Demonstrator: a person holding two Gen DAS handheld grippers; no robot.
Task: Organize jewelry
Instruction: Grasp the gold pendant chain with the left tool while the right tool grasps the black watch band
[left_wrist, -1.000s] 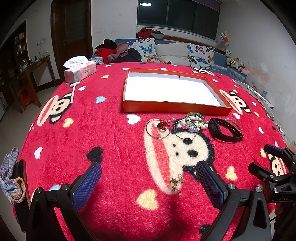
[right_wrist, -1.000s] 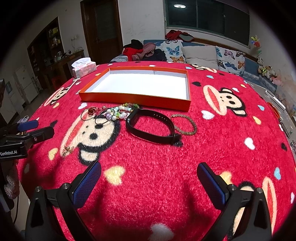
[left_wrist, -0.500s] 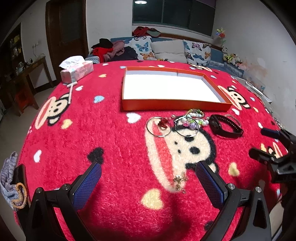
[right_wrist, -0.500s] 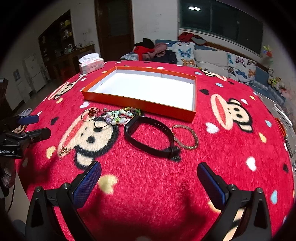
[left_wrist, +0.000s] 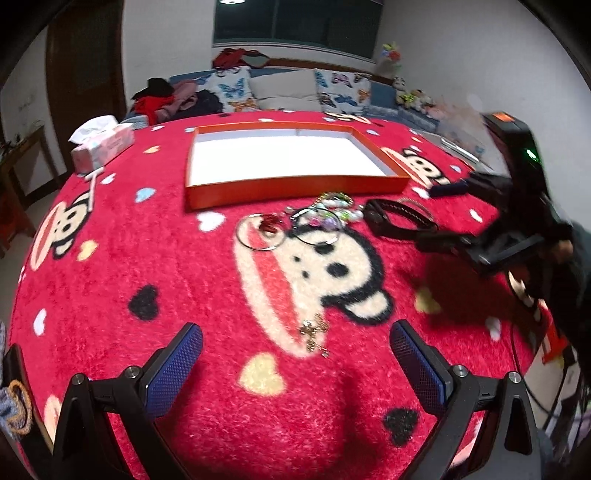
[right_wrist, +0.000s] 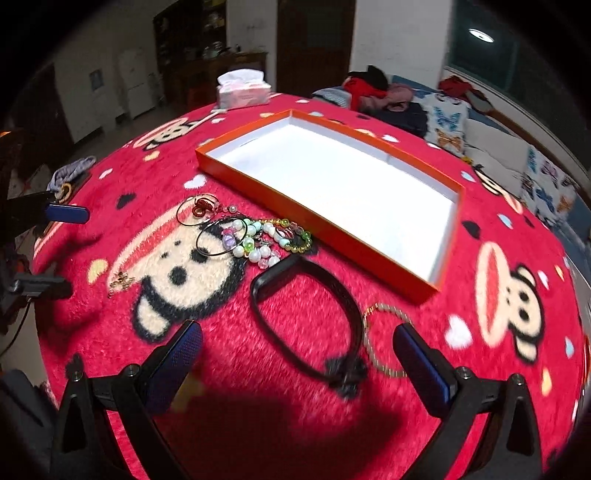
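Both claws are held wide apart and empty, so nothing has yet been lifted. Nearest the right claw (right_wrist: 297, 356) the black band (right_wrist: 306, 314) is framed between the fingers, a likely first pick (judged only from that framing), with a thin bead bracelet (right_wrist: 388, 339) just beside it. The left claw (left_wrist: 295, 354) hangs over a small gold charm (left_wrist: 314, 334). Nearer the orange tray (right_wrist: 369, 251), hoops and beads (right_wrist: 258, 236) lie heaped. The tray itself sits unfilled on the red table (right_wrist: 258, 406), ready for sorting.

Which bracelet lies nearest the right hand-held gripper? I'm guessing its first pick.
The wide black strap bracelet, lying between the open fingers of the right hand-held gripper; the thin gold bead bracelet overlaps it rightward.
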